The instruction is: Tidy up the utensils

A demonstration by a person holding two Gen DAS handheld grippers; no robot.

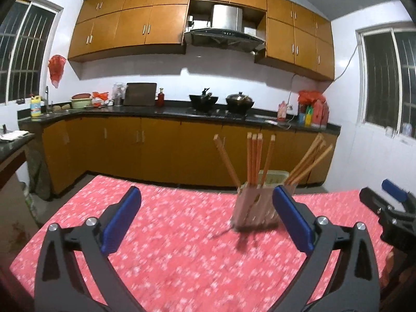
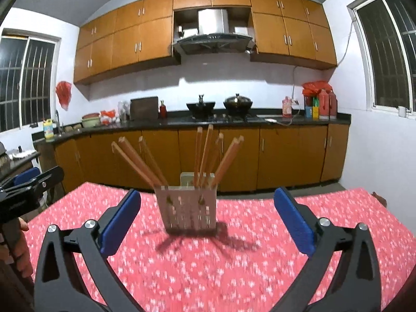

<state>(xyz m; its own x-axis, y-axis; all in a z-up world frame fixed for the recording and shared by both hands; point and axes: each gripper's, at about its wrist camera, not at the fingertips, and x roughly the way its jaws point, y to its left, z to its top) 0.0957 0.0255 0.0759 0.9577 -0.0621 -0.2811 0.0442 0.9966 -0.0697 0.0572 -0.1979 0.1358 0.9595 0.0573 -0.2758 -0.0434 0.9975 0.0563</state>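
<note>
- Covering your table (image 2: 234,273) is a red cloth with white speckles; the holder (image 2: 191,209) stands upright on it, chopsticks (image 2: 205,153) fanning out.
- Your left gripper (image 1: 208,221) is spread wide and empty, the holder just ahead to its right.
- Your right gripper (image 2: 208,221) gapes too, holder centred ahead, not touching.
- Behind, wooden cabinets (image 2: 156,41), a dark counter (image 2: 260,123) with woks (image 2: 238,102), and barred windows (image 2: 384,59).

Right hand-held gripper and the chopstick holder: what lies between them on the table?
Nothing: the right wrist view shows only bare red tablecloth between the open right hand-held gripper and the chopstick holder.
</note>
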